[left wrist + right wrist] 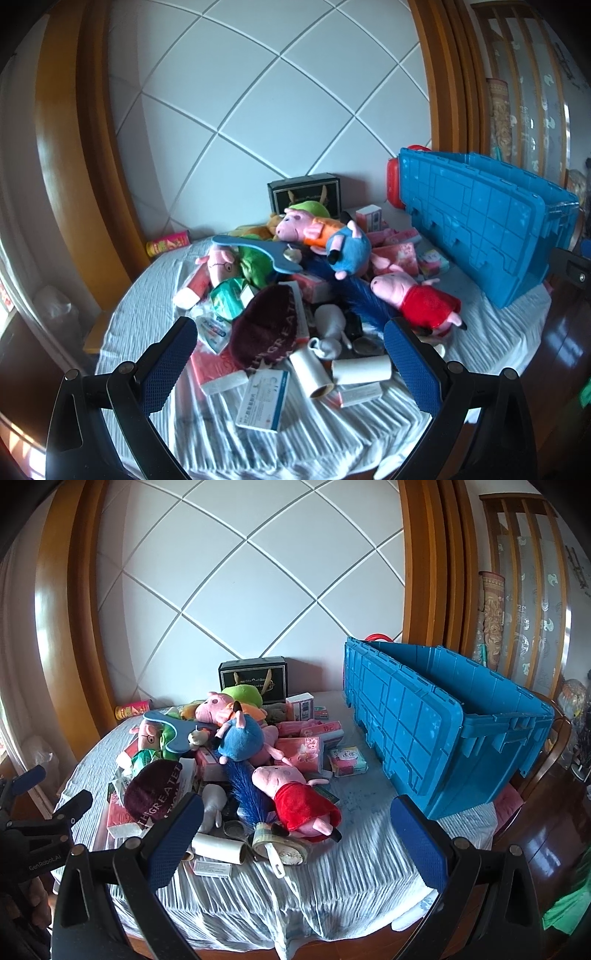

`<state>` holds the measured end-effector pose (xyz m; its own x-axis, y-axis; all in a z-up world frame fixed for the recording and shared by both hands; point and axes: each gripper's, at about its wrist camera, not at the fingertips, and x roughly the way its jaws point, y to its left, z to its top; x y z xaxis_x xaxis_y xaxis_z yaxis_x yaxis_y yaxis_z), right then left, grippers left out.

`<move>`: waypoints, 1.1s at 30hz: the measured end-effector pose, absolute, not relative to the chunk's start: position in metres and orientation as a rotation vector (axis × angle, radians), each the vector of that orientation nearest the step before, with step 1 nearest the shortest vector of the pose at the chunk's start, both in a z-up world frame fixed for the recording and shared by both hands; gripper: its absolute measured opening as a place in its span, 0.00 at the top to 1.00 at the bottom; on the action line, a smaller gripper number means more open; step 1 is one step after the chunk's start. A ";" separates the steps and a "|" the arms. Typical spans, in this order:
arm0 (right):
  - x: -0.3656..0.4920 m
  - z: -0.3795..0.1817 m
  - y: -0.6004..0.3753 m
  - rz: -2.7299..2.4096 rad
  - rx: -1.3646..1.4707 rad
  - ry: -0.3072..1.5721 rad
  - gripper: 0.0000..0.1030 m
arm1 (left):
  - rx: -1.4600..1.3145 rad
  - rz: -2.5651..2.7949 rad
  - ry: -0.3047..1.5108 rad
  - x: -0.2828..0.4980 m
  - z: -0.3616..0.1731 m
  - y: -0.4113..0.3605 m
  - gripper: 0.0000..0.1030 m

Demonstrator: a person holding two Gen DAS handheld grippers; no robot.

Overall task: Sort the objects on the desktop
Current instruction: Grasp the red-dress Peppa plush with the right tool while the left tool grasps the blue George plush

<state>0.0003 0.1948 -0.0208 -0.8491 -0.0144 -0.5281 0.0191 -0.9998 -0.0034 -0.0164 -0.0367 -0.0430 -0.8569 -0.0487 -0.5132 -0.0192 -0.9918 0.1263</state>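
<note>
A heap of objects lies on a round table under a pale striped cloth [332, 886]. It holds a pig plush in a red dress [421, 301] [295, 797], a blue plush [347, 245] [242, 740], a maroon cap [266, 325] [155, 794], white rolls [360, 369], pink packets [299, 753] and a medicine box [264, 400]. My left gripper [291, 362] is open and empty above the near side of the heap. My right gripper [299, 843] is open and empty over the table's near edge. A blue crate [443, 723] [476, 229] stands at the right.
A black gift box [253, 679] stands against the tiled wall at the back. A red and yellow can [168, 242] lies at the back left. The left gripper's body [37, 823] shows at the left edge of the right wrist view. A wooden chair [546, 760] is behind the crate.
</note>
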 end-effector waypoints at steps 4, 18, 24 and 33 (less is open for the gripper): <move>-0.013 -0.040 0.183 -2.979 0.903 0.128 0.00 | 0.901 -2.970 -0.194 -0.031 -0.058 -0.039 0.01; -0.115 -0.092 0.220 -2.760 1.057 0.192 0.00 | 0.963 -2.890 -0.164 -0.109 -0.081 0.012 0.01; -0.164 -0.125 0.230 -2.623 1.171 0.261 0.00 | 0.984 -2.861 -0.145 -0.134 -0.096 0.028 0.01; -0.235 -0.194 0.212 -2.418 1.417 0.268 0.00 | 1.065 -2.863 -0.213 -0.173 -0.116 0.034 0.01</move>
